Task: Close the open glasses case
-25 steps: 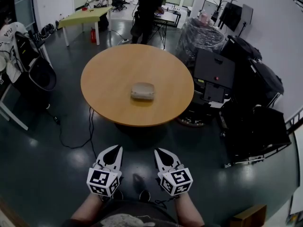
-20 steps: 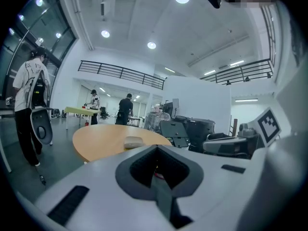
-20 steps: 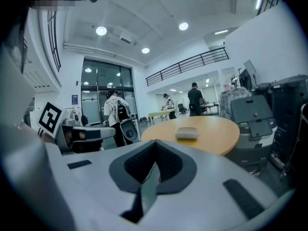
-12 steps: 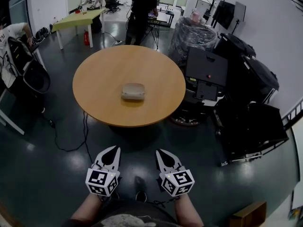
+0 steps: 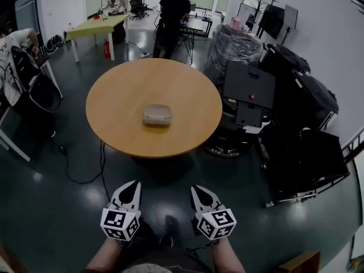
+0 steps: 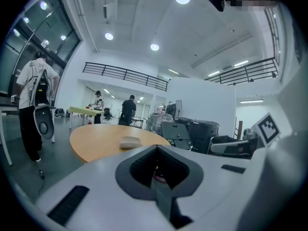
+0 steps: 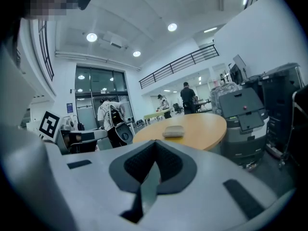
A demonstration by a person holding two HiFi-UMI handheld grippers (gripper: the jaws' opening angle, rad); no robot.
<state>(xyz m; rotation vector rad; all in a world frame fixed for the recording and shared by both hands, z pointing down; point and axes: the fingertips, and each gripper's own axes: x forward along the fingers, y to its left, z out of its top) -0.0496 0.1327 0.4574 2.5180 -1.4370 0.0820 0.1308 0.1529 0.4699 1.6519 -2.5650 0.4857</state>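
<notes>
nearest, low in the head view, the left hand-held gripper (image 5: 131, 185) and the right hand-held gripper (image 5: 197, 189) hang side by side over the dark floor (image 5: 68, 209), well short of the round wooden surface (image 5: 187, 84). each gripper's own view shows its jaws pressed together along a single seam, with nothing between them. the forearms behind them are cut off at the bottom edge of the head view.

compared with a second ago, both grippers sit a little lower in the head view, and the surface has slid slightly left. it looks no larger, so the gap to it seems about the same. my reading is that the approach has barely begun and the closing step has not started.

further out, the glasses case (image 5: 157, 114) lies alone near the middle of the surface, a low, pale, rounded shape. from here it is too small to tell whether its lid stands open, or which side the hinge is on. both gripper views show it only as a small pale lump.

beyond the surface, a person in black (image 5: 172, 13) stands at a far bench. dark cases (image 5: 301, 124) crowd the right side, and their details are lost in shadow.
</notes>
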